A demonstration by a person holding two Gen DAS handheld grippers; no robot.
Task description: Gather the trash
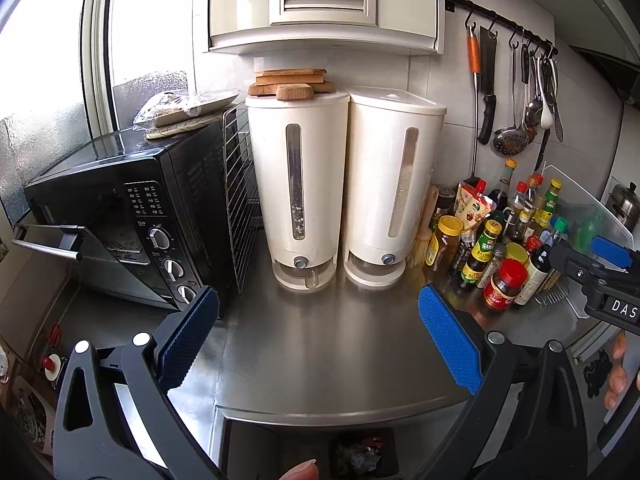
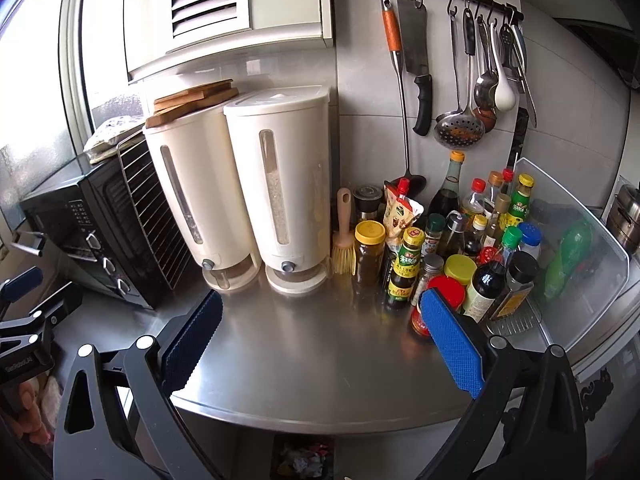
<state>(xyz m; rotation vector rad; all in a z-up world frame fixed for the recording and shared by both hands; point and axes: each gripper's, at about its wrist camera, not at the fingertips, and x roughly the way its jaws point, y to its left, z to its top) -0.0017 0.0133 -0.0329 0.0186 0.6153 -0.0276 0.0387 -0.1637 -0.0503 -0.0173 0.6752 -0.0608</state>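
My left gripper (image 1: 318,308) is open over the steel counter (image 1: 320,360), nothing between its blue pads (image 1: 450,336). My right gripper (image 2: 320,312) is open too, empty, above the same counter (image 2: 312,360); it also shows at the right edge of the left wrist view as the right gripper (image 1: 600,268). Below the counter's front edge a dark bin holding crumpled trash (image 1: 362,458) shows in the left wrist view, and the same trash (image 2: 302,460) in the right wrist view. No loose trash is visible on the counter.
A black toaster oven (image 1: 132,216) with its door ajar and a wire rack (image 1: 240,200) stand left. Two white dispensers (image 1: 300,188) (image 1: 390,188) sit at the back, wooden boards on one. Several sauce bottles (image 2: 460,248), a brush (image 2: 344,240) and hanging utensils (image 2: 476,80) crowd the right.
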